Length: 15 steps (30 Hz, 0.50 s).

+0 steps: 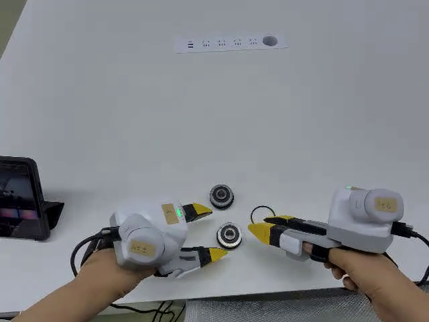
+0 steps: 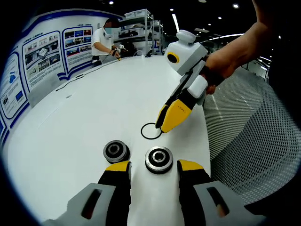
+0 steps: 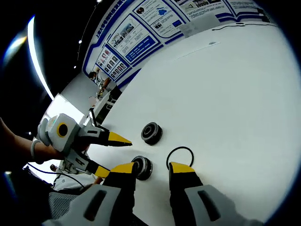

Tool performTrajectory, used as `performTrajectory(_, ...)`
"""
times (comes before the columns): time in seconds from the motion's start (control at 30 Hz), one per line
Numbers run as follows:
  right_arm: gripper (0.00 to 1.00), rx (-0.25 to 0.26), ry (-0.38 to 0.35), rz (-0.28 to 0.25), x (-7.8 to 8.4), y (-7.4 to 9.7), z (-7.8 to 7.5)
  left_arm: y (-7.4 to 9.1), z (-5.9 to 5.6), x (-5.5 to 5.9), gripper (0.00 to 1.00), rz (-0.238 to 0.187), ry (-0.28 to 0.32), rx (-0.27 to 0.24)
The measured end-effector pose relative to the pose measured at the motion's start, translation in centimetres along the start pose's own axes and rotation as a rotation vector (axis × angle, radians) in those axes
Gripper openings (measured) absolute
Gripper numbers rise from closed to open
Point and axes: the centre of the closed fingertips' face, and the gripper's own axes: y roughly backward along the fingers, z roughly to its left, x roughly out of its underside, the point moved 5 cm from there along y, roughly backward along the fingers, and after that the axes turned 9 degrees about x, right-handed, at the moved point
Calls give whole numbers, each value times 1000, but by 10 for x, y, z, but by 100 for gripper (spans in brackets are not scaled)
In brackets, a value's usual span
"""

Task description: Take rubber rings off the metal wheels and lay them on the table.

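One rubber ring [image 2: 142,132] is off and lying flat on the white table [image 1: 134,107], just right of the two metal wheels. The near wheel [image 1: 230,235] shows us a bare silver rim. The far wheel [image 1: 221,196] looks dark all round its edge, like its ring is on it. The wheels sit close together but apart, and the loose ring is just beside the near one.

The right gripper [image 1: 263,227] comes in from the right with its fingers spread and nothing between them. In the left gripper view its yellow tip sits right at the ring's edge, and we can't tell if it's actually touching. In the right gripper view the ring lies just past one finger and the near wheel just past the other.

The left gripper [image 1: 216,232] comes in from the near left, fingers spread wide and empty too, with the near wheel just beyond the gap between them.

Further out we've got a tablet [image 1: 19,198] propped up at the left edge, a white power strip [image 1: 228,43] at the far side, and a black cable [image 1: 80,248] looping behind the left gripper.
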Motion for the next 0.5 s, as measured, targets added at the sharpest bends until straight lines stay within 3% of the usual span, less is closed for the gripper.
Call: performTrajectory(0.5,28,-36,-34,16,7,-4,8,-12,-3,-6,23,27,-32,31)
